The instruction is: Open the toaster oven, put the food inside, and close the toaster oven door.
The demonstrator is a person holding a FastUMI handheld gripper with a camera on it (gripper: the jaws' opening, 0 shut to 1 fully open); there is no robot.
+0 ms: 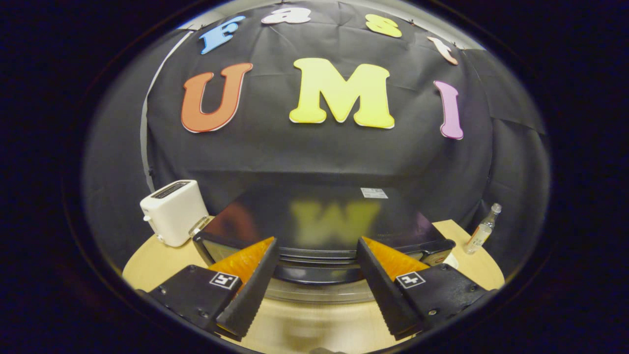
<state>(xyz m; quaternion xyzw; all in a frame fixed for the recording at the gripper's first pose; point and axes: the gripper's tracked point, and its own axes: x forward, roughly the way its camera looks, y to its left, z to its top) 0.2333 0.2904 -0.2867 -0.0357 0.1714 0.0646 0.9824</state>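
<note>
1. The claw [317,255] stands wide open, its two fingers spread apart and gripping nothing.
2. The toaster oven [319,221] sits on the bench [147,265] straight ahead of the claw, seen from slightly above, so that its glossy black top fills the middle ground.
3. The oven's front edge, with a dark bar-like handle [317,275] running across it, lies in the gap between the two fingers, close to their tips; I cannot tell whether either finger touches it.
4. The oven door appears shut, though the front face is mostly hidden below the top edge.
5. A white pop-up toaster [173,211] stands on the bench just beside the oven's left rear corner.
6. A small clear bottle [482,230] with a pale cap stands tilted on the bench to the right of the oven, apart from it.
7. The bench is light wood, with bare surface showing beneath the fingers.
8. A small white sticker [374,193] lies on the oven's top near its back edge.
</note>
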